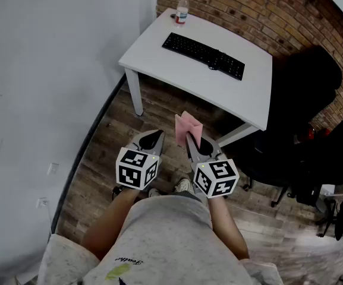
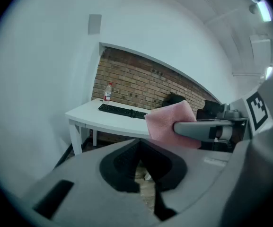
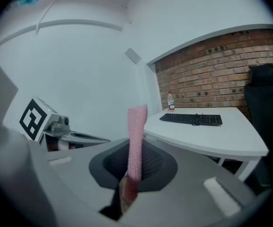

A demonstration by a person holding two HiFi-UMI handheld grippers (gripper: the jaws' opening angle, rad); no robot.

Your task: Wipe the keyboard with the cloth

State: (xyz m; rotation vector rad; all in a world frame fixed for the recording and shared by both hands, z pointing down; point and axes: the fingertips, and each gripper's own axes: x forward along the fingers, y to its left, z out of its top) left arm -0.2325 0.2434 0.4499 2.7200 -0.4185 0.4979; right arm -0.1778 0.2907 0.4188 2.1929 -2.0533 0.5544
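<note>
One pink cloth is held in the right gripper; its jaws are closed on the lower edge and the rest stands up above them. The left gripper has its jaws closed together with nothing between them. Each of the two grippers carries one marker cube, held side by side in front of the person's grey shirt, well apart from the white surface.

One black keyboard lies on that surface, towards the brick wall. One clear bottle with a red cap stands upright near the keyboard's far end, at the corner. A black office chair stands beside the surface; more dark chairs crowd behind it and cannot be counted.

Only the head view shows the wooden floor, the person's shoes and two wall sockets low on the white wall. The left gripper view shows the right gripper side-on, with the cloth's flat face turned to the camera. The right gripper view shows the cloth edge-on as a narrow upright strip, and the left gripper's cube at its left. Both gripper views show one grey plate high on the wall.

A line of script on the shirt hem appears upside down and is too small to read, and the bottle's label print is likewise illegible.
</note>
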